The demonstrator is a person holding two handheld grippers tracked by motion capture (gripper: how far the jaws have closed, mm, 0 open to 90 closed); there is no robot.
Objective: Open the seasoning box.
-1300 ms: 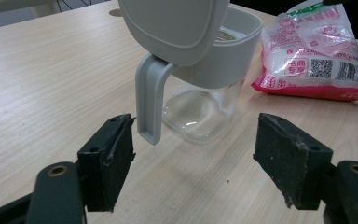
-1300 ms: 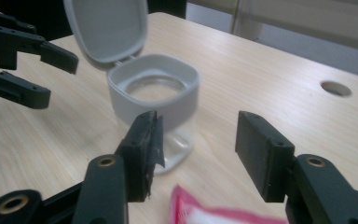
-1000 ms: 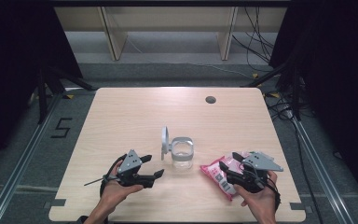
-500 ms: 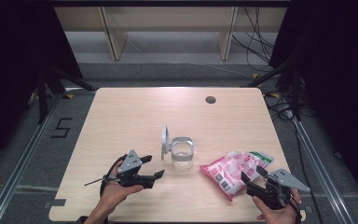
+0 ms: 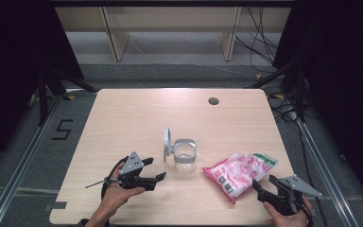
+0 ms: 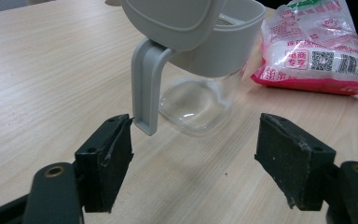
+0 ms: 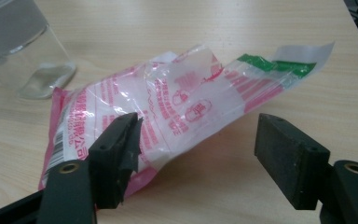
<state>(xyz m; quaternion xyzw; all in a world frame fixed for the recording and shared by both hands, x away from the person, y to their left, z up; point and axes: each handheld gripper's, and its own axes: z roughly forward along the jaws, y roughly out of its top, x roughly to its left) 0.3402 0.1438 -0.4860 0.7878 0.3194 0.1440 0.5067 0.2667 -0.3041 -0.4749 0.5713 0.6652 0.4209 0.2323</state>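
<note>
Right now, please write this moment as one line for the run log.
left gripper: open, empty, facing jar | right gripper: jaws just opening, bag released on table | jar lid: flipped open

Bag [image 5: 240, 172] pink-white, green top; jar [image 5: 185, 154] clear, grey-lidded.

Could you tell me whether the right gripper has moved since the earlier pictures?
Yes. The right gripper has drawn back off the pink bag toward the table's near right corner, fingers opening, nothing between them.
</note>
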